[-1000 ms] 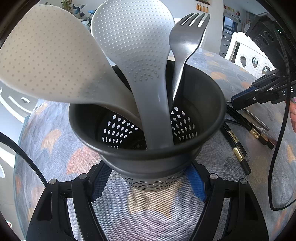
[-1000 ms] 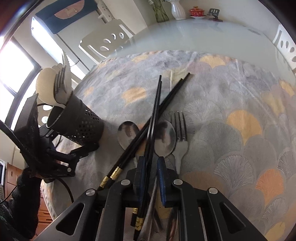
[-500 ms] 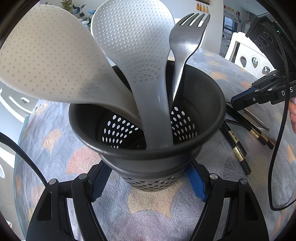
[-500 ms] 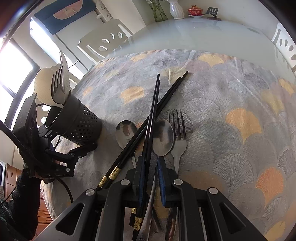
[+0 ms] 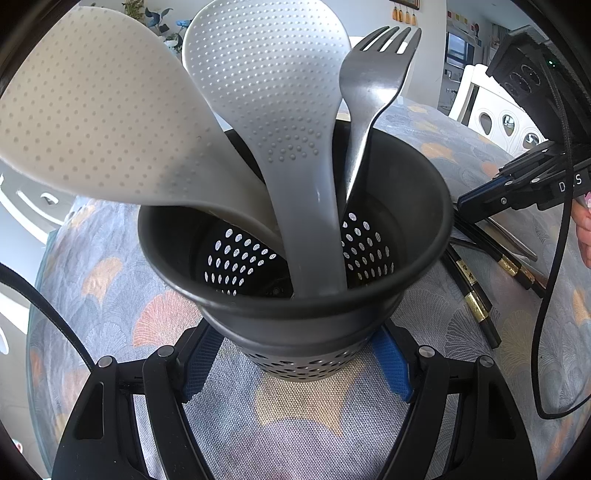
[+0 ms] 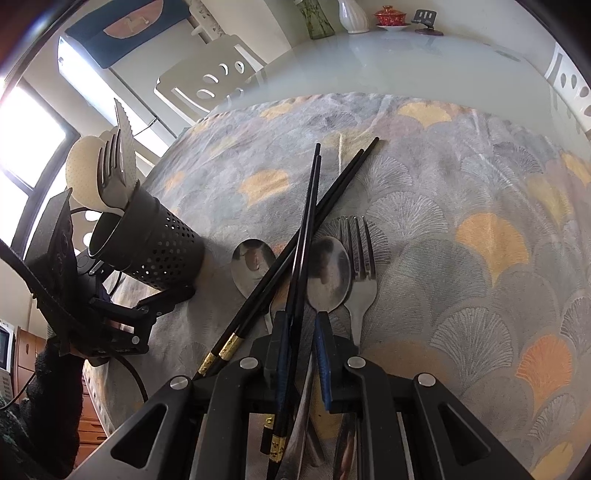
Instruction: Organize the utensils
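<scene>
A black perforated utensil holder (image 5: 295, 332) stands on the patterned cloth with my left gripper (image 5: 295, 363) shut on its lower wall. In it lean a white rice paddle (image 5: 92, 122), a grey rice paddle (image 5: 273, 85) and a metal fork (image 5: 376, 74). To its right, my right gripper (image 6: 301, 325) is shut on a pair of black chopsticks (image 6: 310, 206) near their gold-banded ends. That pair crosses a second pair (image 6: 343, 177). Two spoons (image 6: 253, 262) (image 6: 328, 269) and a fork (image 6: 360, 258) lie flat beside them. The holder (image 6: 159, 243) shows at the left of the right wrist view.
The cloth (image 6: 480, 236) covers the near part of a glass table (image 6: 406, 62). White chairs (image 6: 214, 81) stand around it, and vases (image 6: 351, 14) stand at its far edge. A black cable (image 5: 546, 295) hangs from the right gripper. A dark sleeve (image 6: 44, 406) is at lower left.
</scene>
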`<state>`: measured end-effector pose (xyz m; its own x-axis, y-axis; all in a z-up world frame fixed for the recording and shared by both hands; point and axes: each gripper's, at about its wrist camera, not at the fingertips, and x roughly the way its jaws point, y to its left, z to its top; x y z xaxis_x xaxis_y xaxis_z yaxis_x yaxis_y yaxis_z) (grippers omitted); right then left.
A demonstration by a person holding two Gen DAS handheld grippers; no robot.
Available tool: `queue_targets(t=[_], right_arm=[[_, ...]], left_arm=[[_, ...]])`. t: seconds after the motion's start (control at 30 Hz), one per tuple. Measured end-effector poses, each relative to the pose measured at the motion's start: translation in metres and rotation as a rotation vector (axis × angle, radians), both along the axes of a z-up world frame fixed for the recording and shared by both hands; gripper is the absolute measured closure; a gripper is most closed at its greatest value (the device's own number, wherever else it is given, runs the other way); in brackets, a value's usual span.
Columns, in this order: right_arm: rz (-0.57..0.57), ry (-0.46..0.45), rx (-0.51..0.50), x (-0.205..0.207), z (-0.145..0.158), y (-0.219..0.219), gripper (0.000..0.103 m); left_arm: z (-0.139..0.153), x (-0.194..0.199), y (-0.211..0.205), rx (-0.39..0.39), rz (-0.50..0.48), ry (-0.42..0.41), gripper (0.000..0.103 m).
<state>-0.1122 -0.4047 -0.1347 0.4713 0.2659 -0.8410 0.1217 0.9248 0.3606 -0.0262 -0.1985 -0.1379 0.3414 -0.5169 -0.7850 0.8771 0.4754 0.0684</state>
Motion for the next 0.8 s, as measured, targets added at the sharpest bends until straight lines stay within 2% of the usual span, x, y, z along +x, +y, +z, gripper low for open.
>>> queue_targets(t=[0.27, 0.47, 0.53, 0.67, 0.8], right_arm=[[-0.005, -0.003, 0.011, 0.007, -0.001, 0.0, 0.089], [-0.016, -0.069, -0.031, 0.019, 0.018, 0.0, 0.089], [-0.017, -0.086, -0.044, 0.03, 0.022, -0.002, 0.088], [0.005, -0.067, -0.061, 0.052, 0.018, -0.002, 0.076], [-0.001, -0.031, -0.061, 0.066, 0.005, -0.005, 0.075]], left_arm=[[0.0, 0.0, 0.0, 0.0, 0.0, 0.0, 0.027], [0.0, 0.0, 0.0, 0.0, 0.0, 0.001, 0.027], [0.0, 0.0, 0.0, 0.0, 0.0, 0.0, 0.027], [0.0, 0.0, 0.0, 0.0, 0.0, 0.0, 0.027], [0.0, 0.001, 0.0, 0.0, 0.0, 0.001, 0.027]])
